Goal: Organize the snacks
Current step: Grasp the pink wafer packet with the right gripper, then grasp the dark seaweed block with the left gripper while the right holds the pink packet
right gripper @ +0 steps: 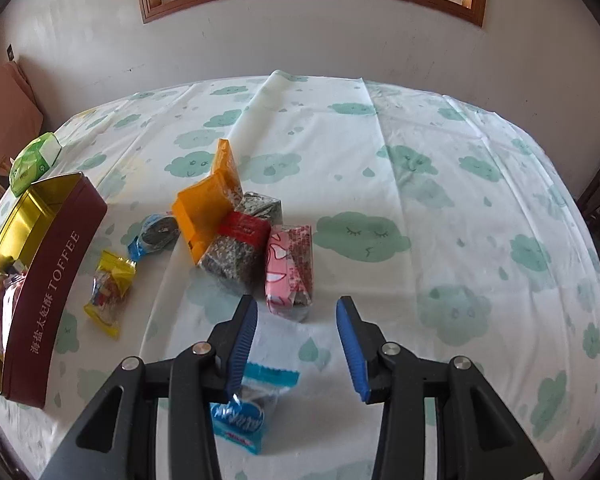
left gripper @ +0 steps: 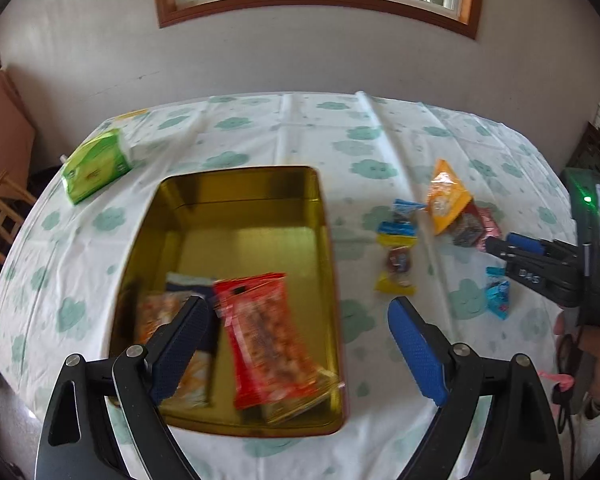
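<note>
Red and shiny, the snack packet [left gripper: 268, 340] lies in the gold tin [left gripper: 236, 208], just ahead of the left gripper [left gripper: 296, 316] and between its two blue pads, which stand wide apart and hold nothing. The packet is blurred in the left view, so I judge it is moving or just landing; I cannot tell if it rests flat. Two more packets lie under and beside it, near the left pad.

The step in hand, I think, is to bring the next snack into the tin. The right gripper [right gripper: 296, 312] is open too, and empty. A blue wrapped candy [right gripper: 252, 404] lies on the tablecloth [right gripper: 460, 160] just below its left pad, partly hidden by the finger. Ahead of the gripper stand a pink packet [right gripper: 290, 272], a dark speckled packet with a red label [right gripper: 236, 248] and an orange packet [right gripper: 208, 204], touching one another. To the left, near the tin wall, lie a yellow candy [right gripper: 108, 292] and another blue candy [right gripper: 156, 232].

To do it well, I would centre the pads over one item only, close on the body and not on the thin twisted end, and lift straight. The pink packet is nearest ahead; grasping it across its narrow sides may avoid pushing the neighbours. A green tissue pack [left gripper: 96, 164] sits far left, apart from the work.
</note>
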`<state>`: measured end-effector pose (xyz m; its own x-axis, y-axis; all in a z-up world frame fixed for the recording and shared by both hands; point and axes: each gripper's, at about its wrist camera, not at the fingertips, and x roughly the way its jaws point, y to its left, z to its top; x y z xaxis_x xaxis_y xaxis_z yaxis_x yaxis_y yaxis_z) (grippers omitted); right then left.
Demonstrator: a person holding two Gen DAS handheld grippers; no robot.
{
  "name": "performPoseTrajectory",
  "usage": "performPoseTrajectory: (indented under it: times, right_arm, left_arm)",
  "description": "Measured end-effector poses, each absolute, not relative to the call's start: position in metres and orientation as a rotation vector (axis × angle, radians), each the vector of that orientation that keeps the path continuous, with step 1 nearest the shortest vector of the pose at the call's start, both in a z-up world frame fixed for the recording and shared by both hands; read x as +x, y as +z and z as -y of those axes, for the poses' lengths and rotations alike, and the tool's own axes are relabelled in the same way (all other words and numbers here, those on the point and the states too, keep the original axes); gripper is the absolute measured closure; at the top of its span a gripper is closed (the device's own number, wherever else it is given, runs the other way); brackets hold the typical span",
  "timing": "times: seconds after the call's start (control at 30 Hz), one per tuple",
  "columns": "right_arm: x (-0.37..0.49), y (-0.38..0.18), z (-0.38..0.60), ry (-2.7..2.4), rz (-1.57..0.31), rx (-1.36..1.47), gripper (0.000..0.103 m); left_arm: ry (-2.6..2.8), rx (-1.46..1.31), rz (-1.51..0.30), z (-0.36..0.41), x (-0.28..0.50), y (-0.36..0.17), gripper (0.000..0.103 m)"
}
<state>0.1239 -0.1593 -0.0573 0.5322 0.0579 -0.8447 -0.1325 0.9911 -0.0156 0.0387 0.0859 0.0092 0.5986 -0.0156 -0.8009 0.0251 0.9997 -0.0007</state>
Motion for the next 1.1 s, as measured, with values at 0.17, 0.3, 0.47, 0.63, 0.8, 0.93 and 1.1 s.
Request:
performPoseTrajectory:
  times: [0.17, 0.3, 0.47, 0.63, 0.8, 0.93, 1.1]
  right_arm:
    - [0.134, -0.067, 0.157, 0.137, -0.991, -0.105, 0.063]
    - [0.136, -0.069, 0.164, 0.168, -0.984, -0.066, 0.079]
    - [0.125, -0.069, 0.191, 0.119, -0.946, -0.059, 0.079]
    - [0.109, -0.068, 0.233, 0.023, -0.924, -0.052, 0.079]
    - [0.095, -0.067, 0.27, -0.053, -0.912, -0.044, 0.079]
    - [0.089, -0.068, 0.282, -0.06, -0.903, -0.031, 0.079]
    - [0.09, -0.07, 0.287, -0.045, -0.918, 0.001, 0.079]
  left_arm:
    - [-0.08, 0.039, -0.923, -0.051, 0.055, 0.008, 0.014]
    - [-0.114, 0.058, -0.913, -0.027, 0.066, 0.001, 0.014]
    - [-0.161, 0.065, -0.925, 0.0, 0.076, -0.009, 0.015]
    - [-0.234, 0.041, -0.963, 0.024, 0.084, -0.019, 0.017]
    - [-0.286, 0.018, -0.988, 0.046, 0.094, -0.029, 0.029]
    - [-0.33, -0.009, -1.008, 0.062, 0.108, -0.035, 0.04]
    - [-0.325, 0.0, -1.019, 0.073, 0.125, -0.041, 0.048]
